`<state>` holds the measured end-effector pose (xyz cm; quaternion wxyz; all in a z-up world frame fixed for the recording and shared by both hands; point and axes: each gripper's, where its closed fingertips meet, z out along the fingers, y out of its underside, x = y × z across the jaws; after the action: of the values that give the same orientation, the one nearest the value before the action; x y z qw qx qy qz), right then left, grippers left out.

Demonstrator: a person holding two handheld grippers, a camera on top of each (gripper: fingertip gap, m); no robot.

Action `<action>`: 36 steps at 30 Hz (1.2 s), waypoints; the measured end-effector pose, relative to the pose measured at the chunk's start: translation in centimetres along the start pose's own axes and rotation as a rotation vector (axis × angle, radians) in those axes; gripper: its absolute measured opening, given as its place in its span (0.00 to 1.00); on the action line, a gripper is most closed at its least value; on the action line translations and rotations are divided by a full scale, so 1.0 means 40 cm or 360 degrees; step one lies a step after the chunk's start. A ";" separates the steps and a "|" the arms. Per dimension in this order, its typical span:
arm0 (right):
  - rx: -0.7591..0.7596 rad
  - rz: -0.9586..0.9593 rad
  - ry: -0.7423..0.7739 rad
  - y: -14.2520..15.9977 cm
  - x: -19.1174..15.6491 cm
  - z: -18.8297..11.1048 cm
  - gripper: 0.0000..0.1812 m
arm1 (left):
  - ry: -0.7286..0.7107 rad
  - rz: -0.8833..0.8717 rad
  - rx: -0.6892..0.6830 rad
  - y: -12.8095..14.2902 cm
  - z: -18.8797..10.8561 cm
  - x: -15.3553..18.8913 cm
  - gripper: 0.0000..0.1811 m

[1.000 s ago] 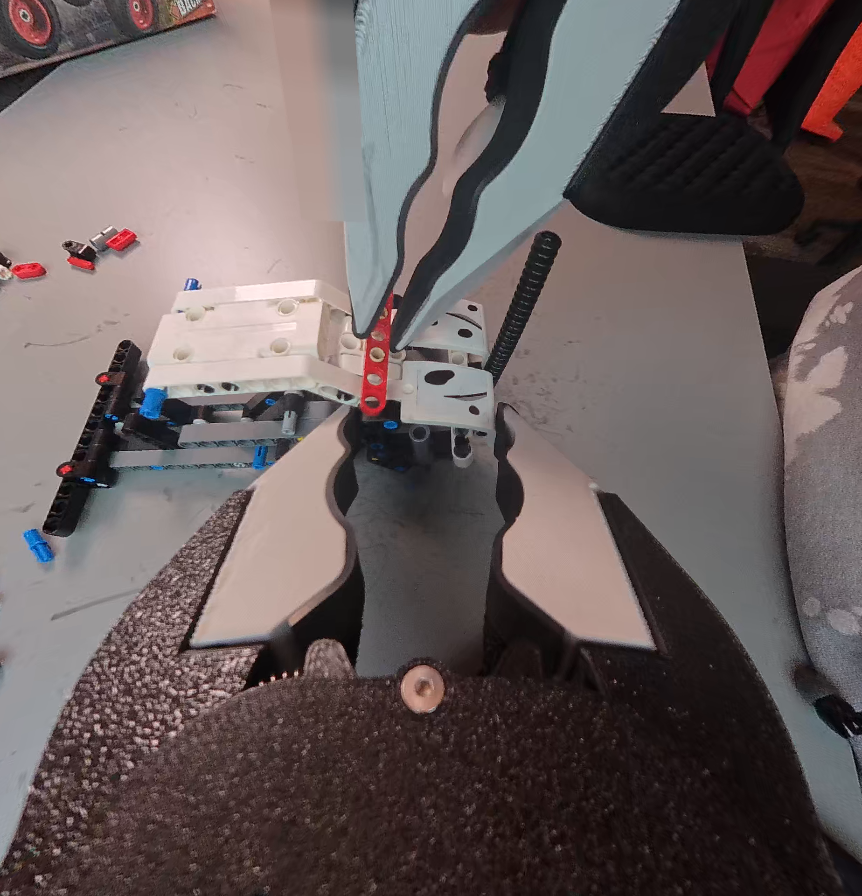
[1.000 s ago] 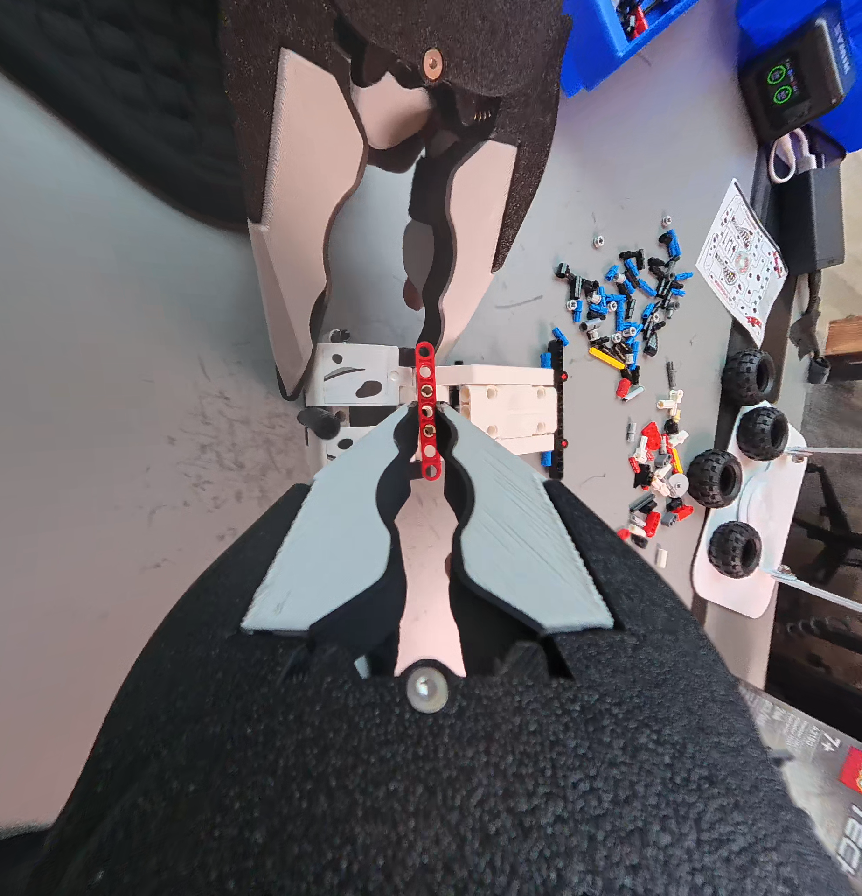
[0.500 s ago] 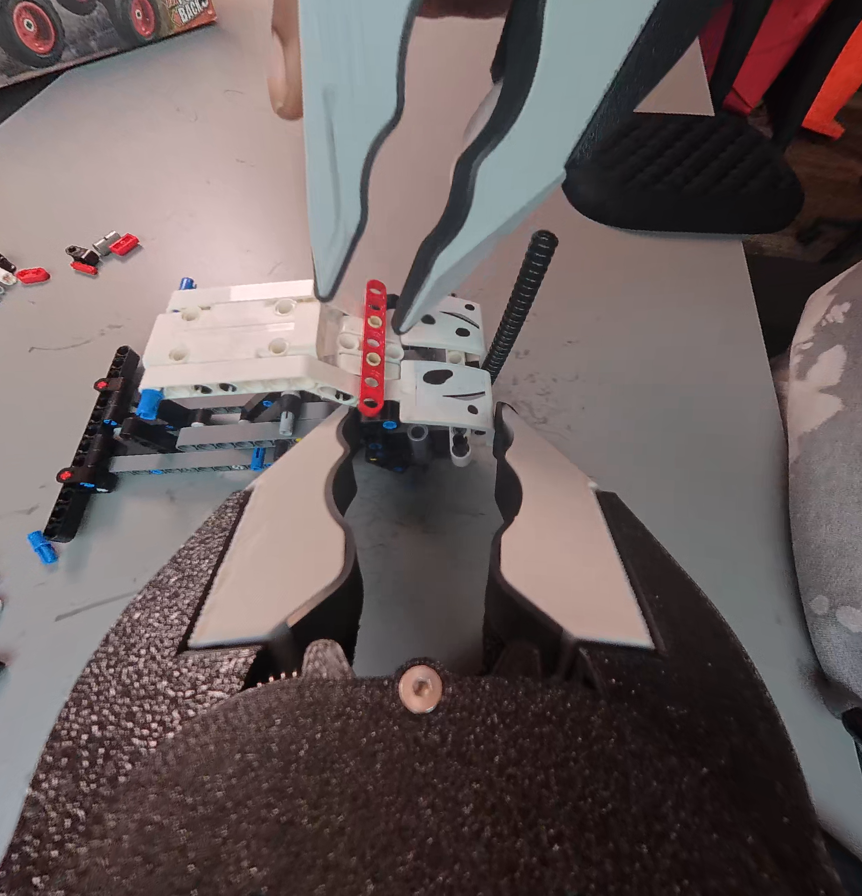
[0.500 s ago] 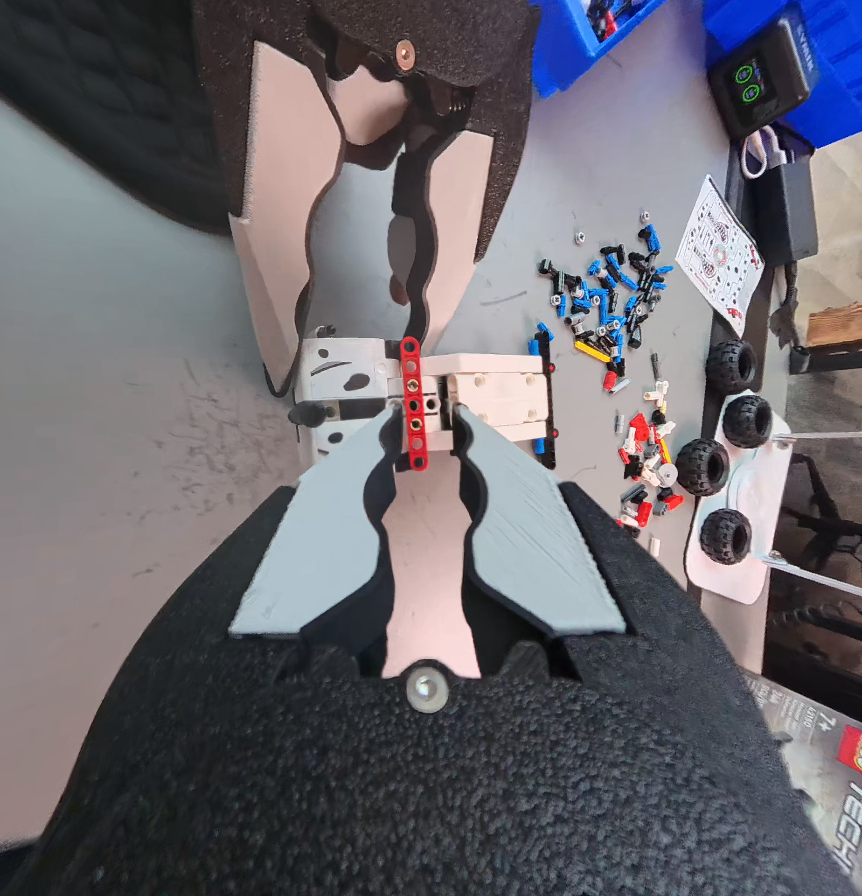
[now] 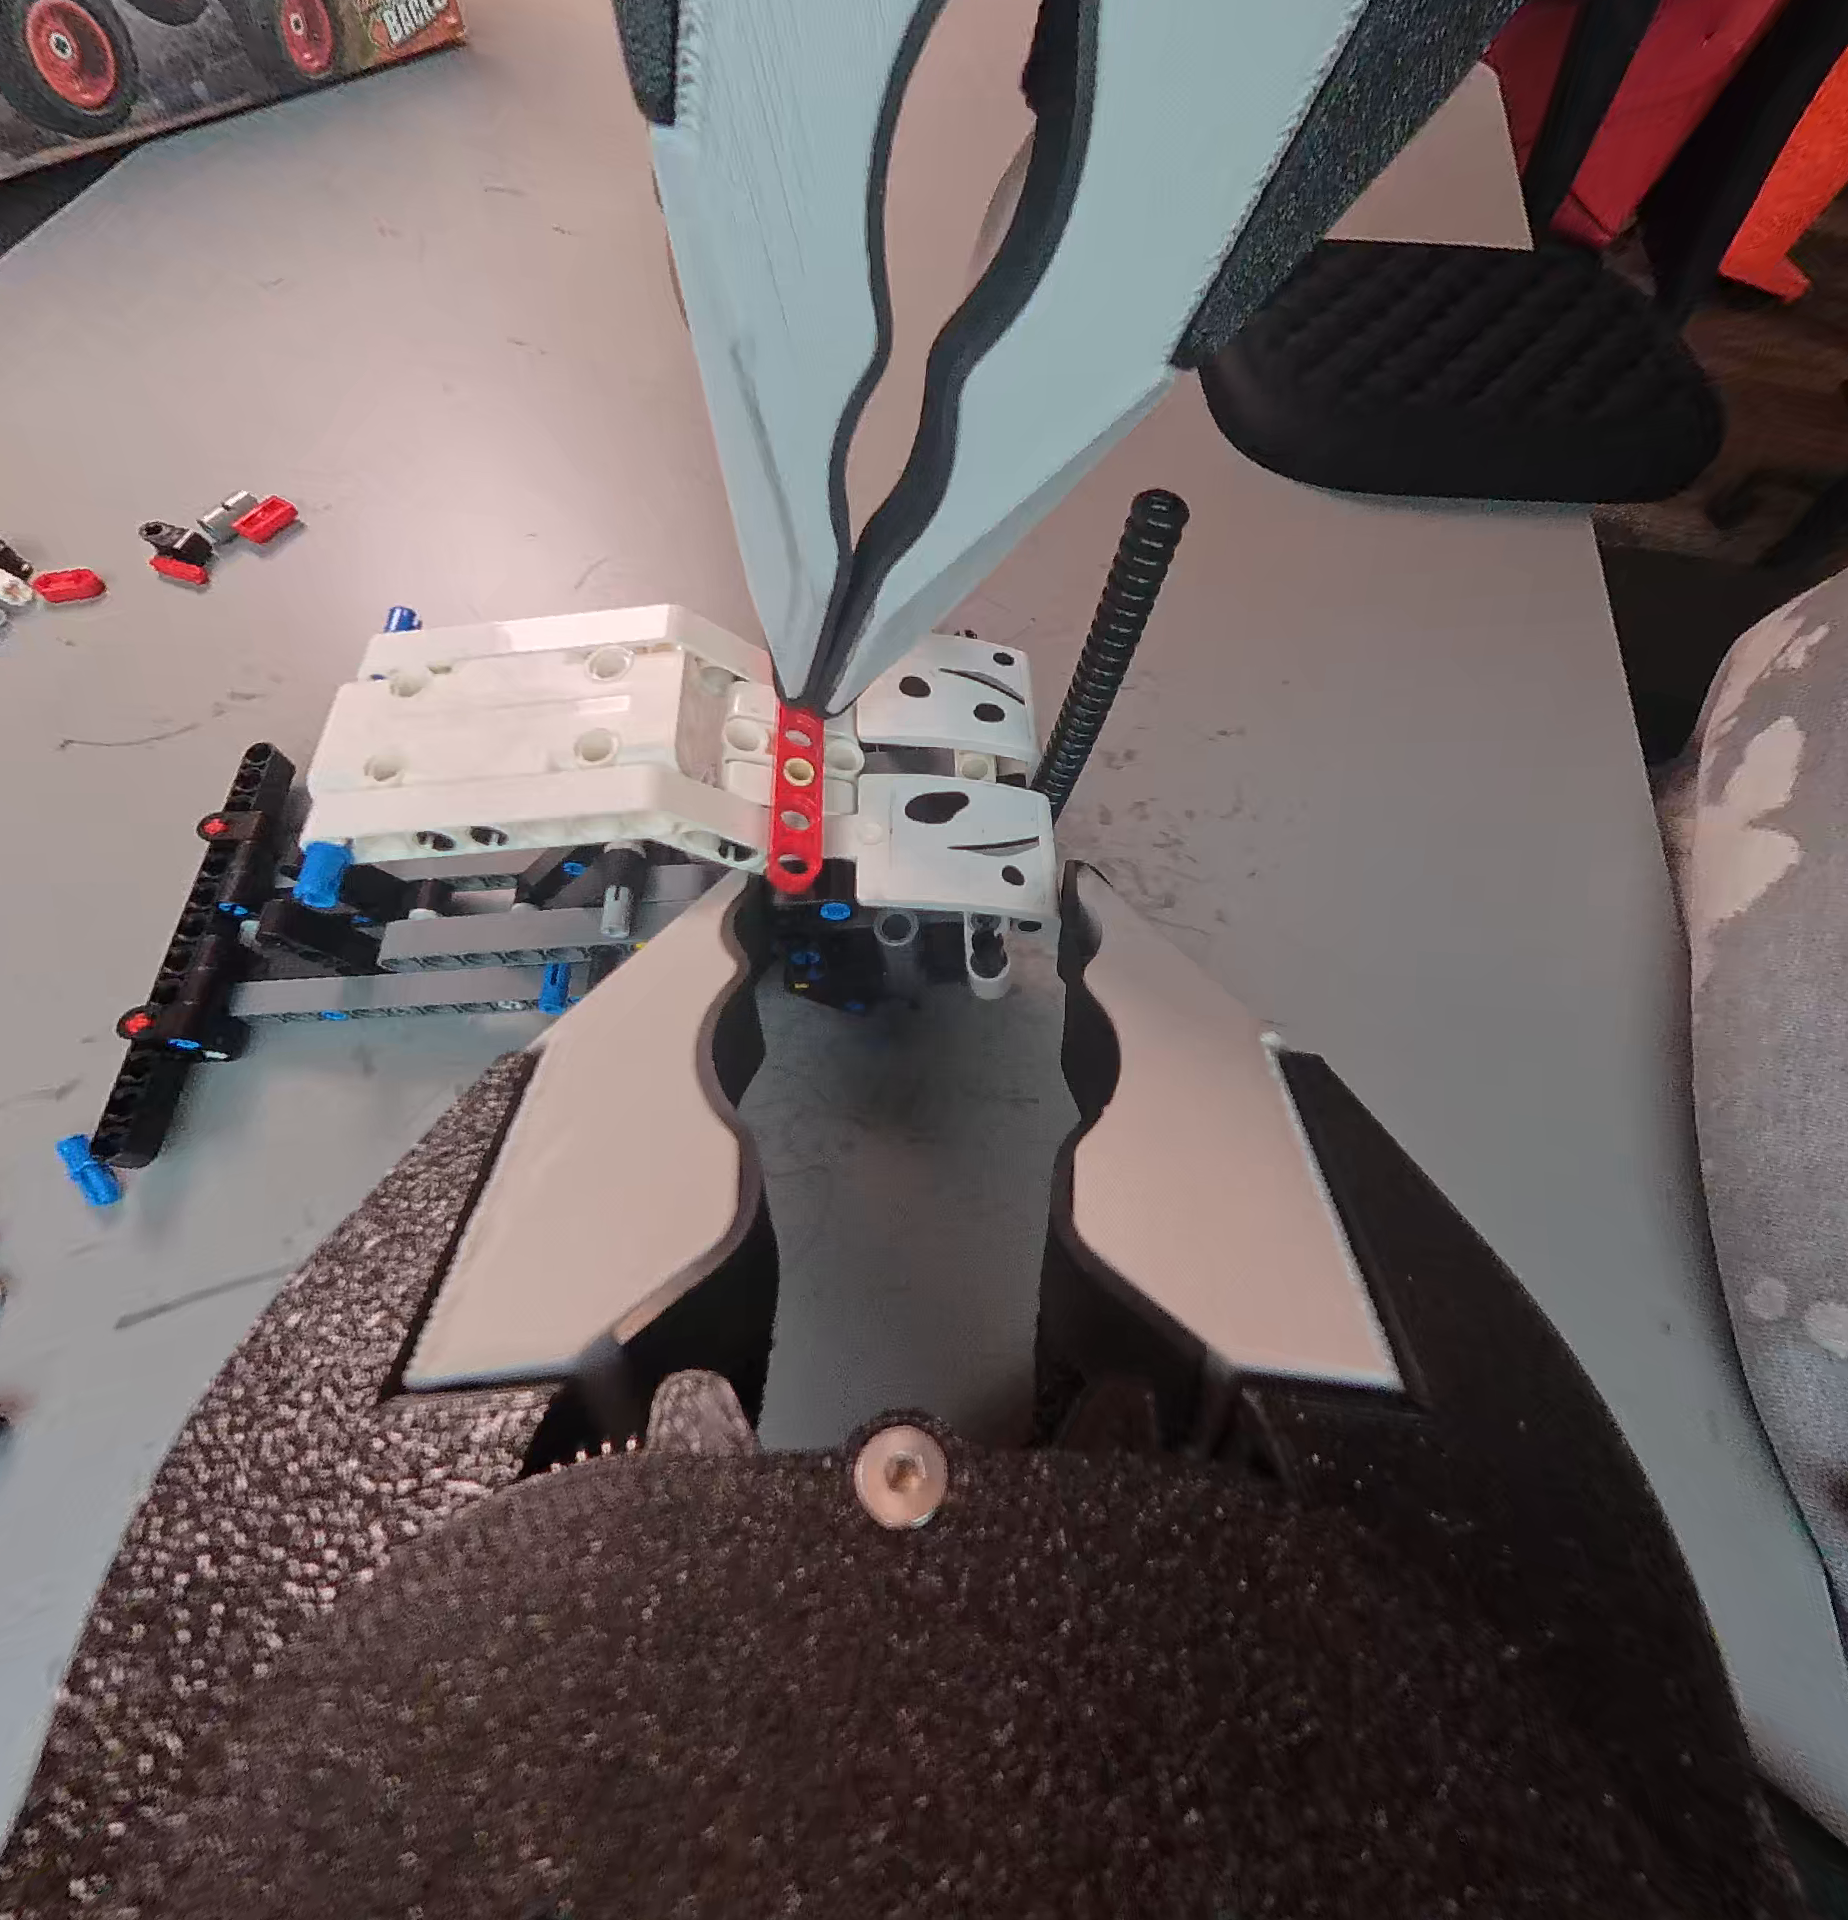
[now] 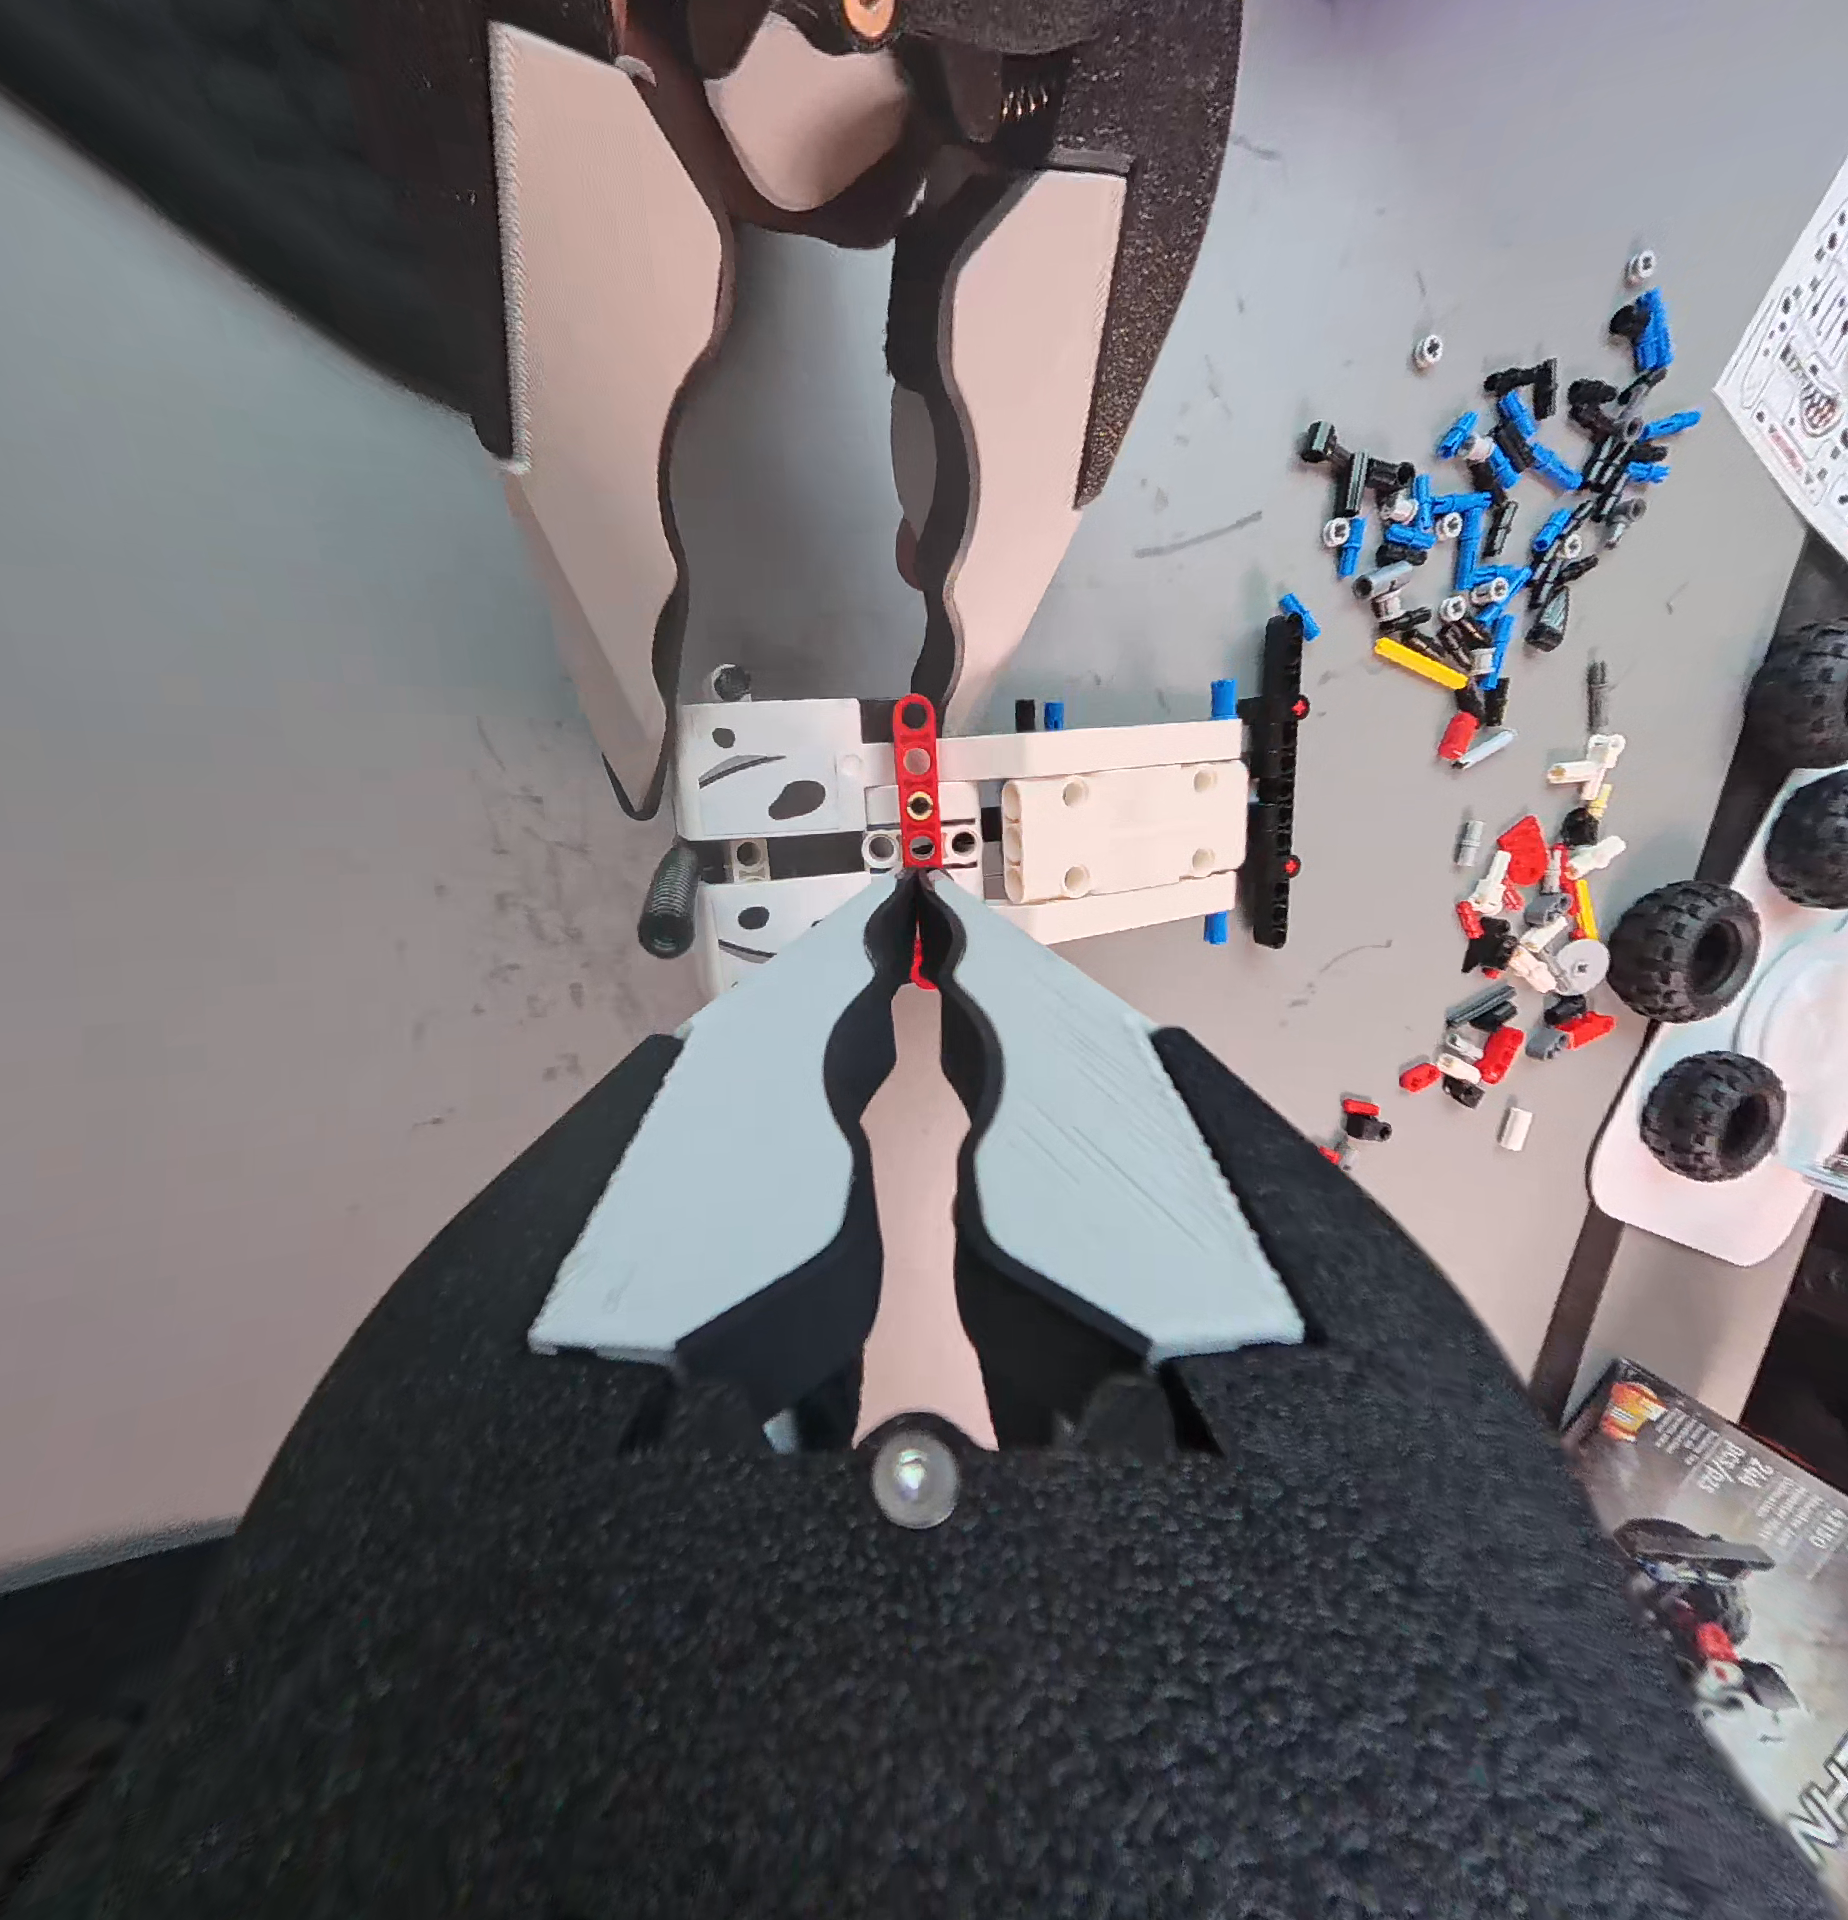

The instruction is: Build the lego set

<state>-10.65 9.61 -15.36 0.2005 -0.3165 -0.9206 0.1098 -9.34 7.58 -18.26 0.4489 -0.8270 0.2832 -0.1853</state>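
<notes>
Your right claw (image 6: 918, 883) has its smooth grey fingers pinched shut on one end of a thin red beam (image 6: 916, 784) with round holes, which lies across the blocky white and black lego model (image 6: 1045, 821). Your left claw (image 5: 904, 914) is spread wide around the model's spotted white panels. The model sits mid-worktop (image 5: 380, 343) on scuffed grey laminate. Small loose pieces (image 6: 1491, 520) and knobbly black tyres (image 6: 1684, 948) lie toward one worktop edge.
</notes>
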 end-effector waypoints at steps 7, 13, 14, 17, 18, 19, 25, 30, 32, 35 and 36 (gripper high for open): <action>0.0517 0.0390 0.0162 -0.016 0.031 -0.063 0.08 | -0.0050 0.0019 -0.0004 0.000 0.001 -0.007 0.31; 0.0693 0.0466 0.0442 0.031 0.019 -0.116 0.05 | -0.0064 0.0042 -0.0018 0.001 0.003 -0.006 0.32; 0.0669 0.0406 0.0429 0.024 0.009 -0.107 0.05 | -0.0059 0.0041 -0.0019 0.002 0.003 -0.006 0.33; 0.0607 0.0241 0.0375 -0.015 0.006 -0.075 0.05 | -0.0051 0.0040 -0.0018 0.002 0.003 -0.004 0.34; 0.0579 0.0195 0.0349 -0.026 0.009 -0.062 0.05 | -0.0055 0.0041 -0.0019 0.002 0.003 -0.005 0.34; 0.0546 0.0149 0.0309 -0.034 0.011 -0.047 0.05 | -0.0060 0.0044 -0.0020 0.002 0.003 -0.006 0.34; 0.0326 0.0007 0.0115 -0.031 0.012 0.015 0.04 | -0.0091 0.0045 -0.0017 0.003 0.004 -0.011 0.32; 0.0123 -0.0020 0.0023 -0.026 0.010 0.017 0.04 | -0.0075 0.0020 -0.0008 0.002 0.003 -0.012 0.31; 0.0029 -0.0087 0.0021 -0.025 0.009 0.019 0.04 | -0.0070 0.0015 -0.0006 0.002 0.003 -0.011 0.31; -0.0055 -0.0084 -0.0031 -0.026 0.011 0.020 0.04 | -0.0065 -0.0004 -0.0002 0.002 0.001 -0.014 0.32; -0.0053 -0.0077 -0.0032 -0.029 0.012 0.021 0.04 | -0.0064 -0.0021 0.0003 0.001 -0.001 -0.016 0.32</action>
<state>-11.99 8.97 -15.57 0.1887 -0.2962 -0.9317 0.0928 -9.86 7.96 -18.30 0.4541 -0.8320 0.2685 -0.1719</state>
